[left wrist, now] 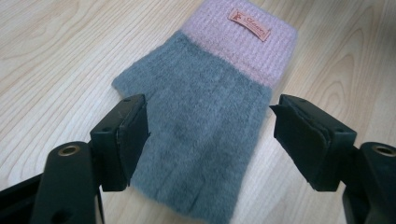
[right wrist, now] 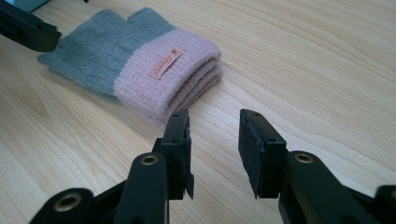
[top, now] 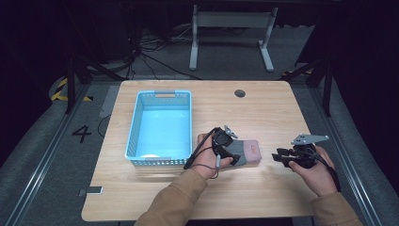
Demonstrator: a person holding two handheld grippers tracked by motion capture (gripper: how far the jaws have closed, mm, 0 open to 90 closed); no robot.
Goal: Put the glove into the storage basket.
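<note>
Where glove (top: 244, 151) lies flat, bare table (top: 263, 113) beyond basket (top: 162, 123).

A black "4" (top: 82, 133) is painted on the grey floor left of the bench; the script on the grey-and-pink knitted glove's (left wrist: 205, 135) small orange label (left wrist: 250, 25) is too small to read.

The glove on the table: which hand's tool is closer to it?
Left. The left tool hangs right over the glove, open jaws either side of its grey part. The right tool sits apart, just off the pink cuff end, nothing between its jaws.
</note>
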